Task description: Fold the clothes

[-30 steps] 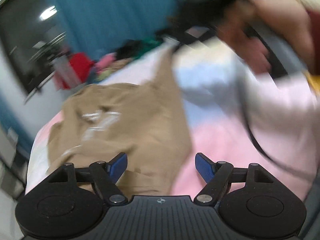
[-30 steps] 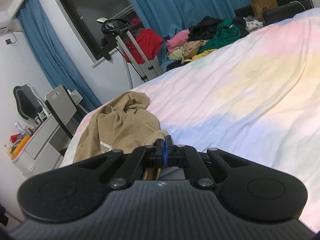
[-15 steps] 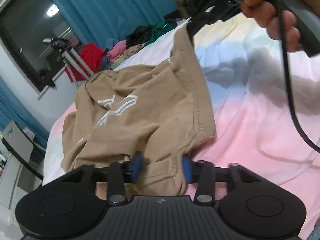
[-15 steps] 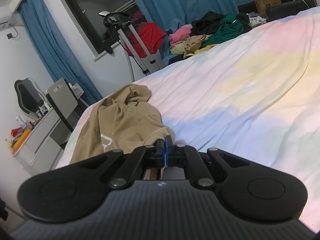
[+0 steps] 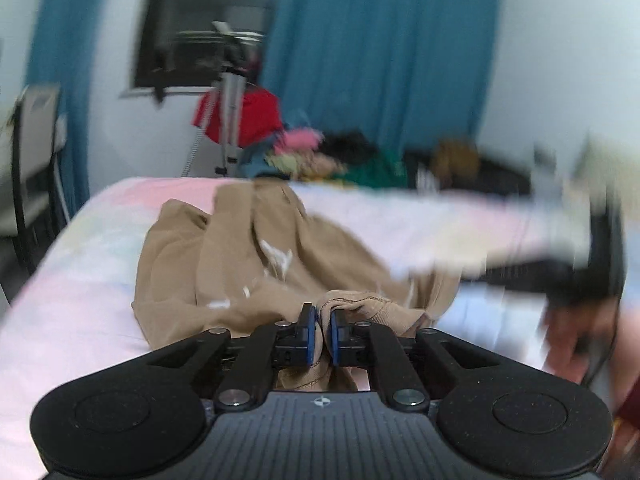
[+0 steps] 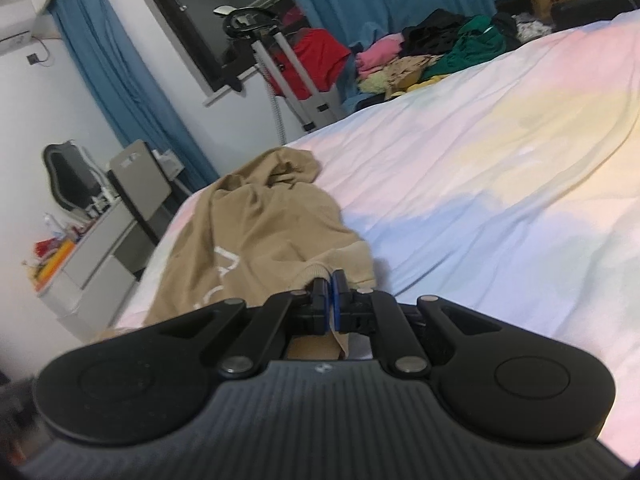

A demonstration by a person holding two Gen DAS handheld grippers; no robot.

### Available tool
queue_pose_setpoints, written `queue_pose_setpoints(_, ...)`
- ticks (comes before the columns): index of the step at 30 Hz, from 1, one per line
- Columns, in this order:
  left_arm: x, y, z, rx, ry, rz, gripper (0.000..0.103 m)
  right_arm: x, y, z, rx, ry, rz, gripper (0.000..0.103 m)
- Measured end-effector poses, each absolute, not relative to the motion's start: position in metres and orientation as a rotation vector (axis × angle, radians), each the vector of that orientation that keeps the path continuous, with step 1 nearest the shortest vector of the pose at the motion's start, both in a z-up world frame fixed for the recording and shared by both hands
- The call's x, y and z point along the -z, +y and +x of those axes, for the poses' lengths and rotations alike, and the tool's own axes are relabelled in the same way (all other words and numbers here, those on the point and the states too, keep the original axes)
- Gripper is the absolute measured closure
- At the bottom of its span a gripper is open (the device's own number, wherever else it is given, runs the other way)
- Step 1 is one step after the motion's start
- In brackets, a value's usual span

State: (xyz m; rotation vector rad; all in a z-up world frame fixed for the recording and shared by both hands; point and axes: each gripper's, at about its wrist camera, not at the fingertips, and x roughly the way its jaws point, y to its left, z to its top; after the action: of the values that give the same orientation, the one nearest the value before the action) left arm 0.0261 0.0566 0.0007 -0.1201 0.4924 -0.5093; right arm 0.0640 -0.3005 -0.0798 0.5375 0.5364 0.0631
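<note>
A tan sweatshirt (image 5: 248, 264) with white print lies crumpled on the pastel bedsheet (image 5: 72, 296), stretching away from both grippers. My left gripper (image 5: 322, 326) is shut on a ribbed hem of the tan sweatshirt, cloth bunched between its blue pads. In the right wrist view the same tan sweatshirt (image 6: 264, 232) runs toward the bed's left edge, and my right gripper (image 6: 331, 286) is shut on another stretch of its ribbed hem. A blurred hand (image 5: 580, 344) with the other gripper's handle shows at the right of the left wrist view.
A pile of mixed clothes (image 6: 436, 52) lies beyond the far side of the bed, beside a red garment on a metal stand (image 6: 308, 64). A grey chair (image 6: 140, 184) and a cluttered desk (image 6: 76, 264) stand left of the bed. Blue curtains (image 5: 380, 48) hang behind.
My left gripper went from wide open to shut on the sweatshirt's hem and swung to face the window. The right gripper kept its hold and drifted slightly.
</note>
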Motion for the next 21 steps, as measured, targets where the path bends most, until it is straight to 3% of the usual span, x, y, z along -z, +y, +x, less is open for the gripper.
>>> queue_pose_setpoints(2, -0.007, 0.076, 0.03, 0.515, 0.479, -0.25, 0.095, 0.08, -0.297, 0.065, -0.083, 0.542, 0.529, 0.095)
queue_pose_setpoints(4, -0.009, 0.088, 0.034, 0.522, 0.487, -0.343, 0.095, 0.08, -0.292, 0.066, -0.101, 0.544, 0.507, 0.087)
queue_pose_setpoints(6, -0.011, 0.093, 0.034, 0.511, 0.488, -0.366, 0.095, 0.081, -0.283, 0.067, -0.111, 0.547, 0.459, 0.067)
queue_pose_setpoints(9, -0.014, 0.099, 0.033, 0.497, 0.485, -0.378, 0.095, 0.083, -0.267, 0.07, -0.143, 0.572, 0.377, 0.059)
queue_pose_setpoints(17, -0.019, 0.107, 0.029, 0.468, 0.431, -0.407, 0.095, 0.095, -0.217, 0.068, -0.121, 0.617, 0.023, 0.063)
queue_pose_setpoints(19, -0.018, 0.11, 0.029, 0.45, 0.437, -0.411, 0.095, 0.092, -0.222, 0.064, -0.088, 0.571, 0.048, 0.09)
queue_pose_setpoints(21, -0.015, 0.108, 0.032, 0.427, 0.467, -0.395, 0.095, 0.081, -0.231, 0.058, -0.09, 0.502, 0.115, 0.095)
